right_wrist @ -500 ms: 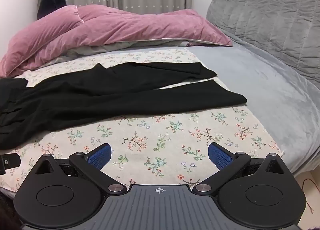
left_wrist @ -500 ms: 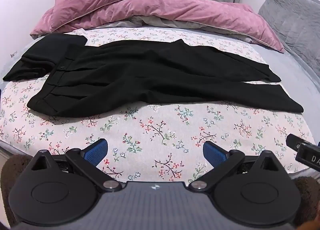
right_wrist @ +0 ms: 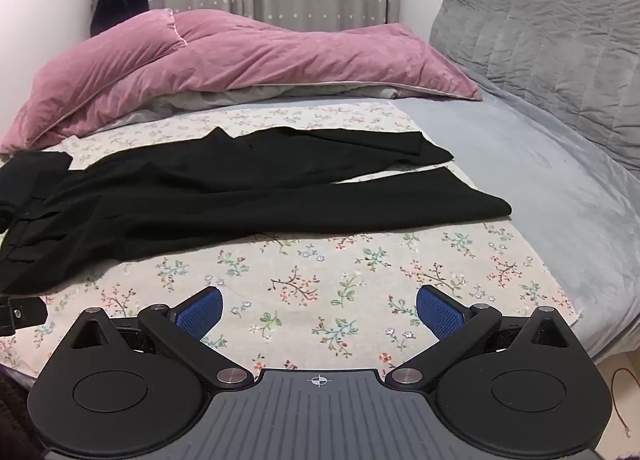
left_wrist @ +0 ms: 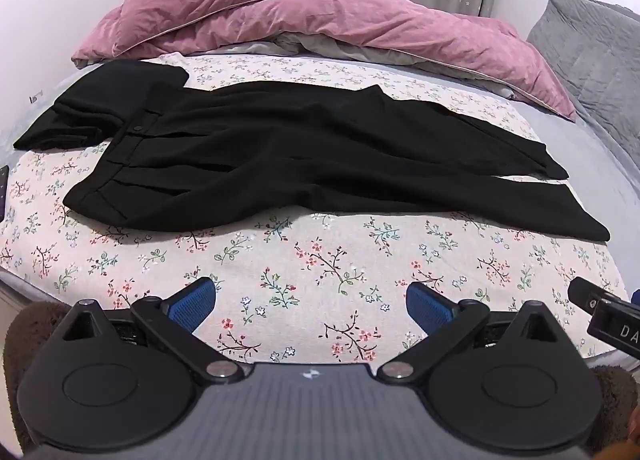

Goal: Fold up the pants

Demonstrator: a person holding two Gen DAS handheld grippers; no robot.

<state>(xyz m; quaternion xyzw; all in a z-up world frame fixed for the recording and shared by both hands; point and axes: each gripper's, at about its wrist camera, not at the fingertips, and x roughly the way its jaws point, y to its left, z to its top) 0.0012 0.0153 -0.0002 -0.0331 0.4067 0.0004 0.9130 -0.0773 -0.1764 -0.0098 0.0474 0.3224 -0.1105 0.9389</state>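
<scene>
Black pants (left_wrist: 304, 164) lie spread flat on a floral sheet (left_wrist: 320, 272), waistband at the left, both legs running to the right. They also show in the right wrist view (right_wrist: 224, 200), leg ends near the sheet's right edge. My left gripper (left_wrist: 312, 304) is open and empty, hovering over the sheet in front of the pants. My right gripper (right_wrist: 320, 312) is open and empty, also short of the pants, nearer the leg ends. Its tip shows at the right edge of the left wrist view (left_wrist: 604, 316).
A second black garment (left_wrist: 92, 116) lies folded at the far left, touching the waistband. A pink duvet (left_wrist: 304, 20) is heaped along the back. A grey padded headboard (right_wrist: 560, 52) stands at the right. The bed's front edge is just below the grippers.
Both views have barely shifted. The pants lie as before and both grippers stay open.
</scene>
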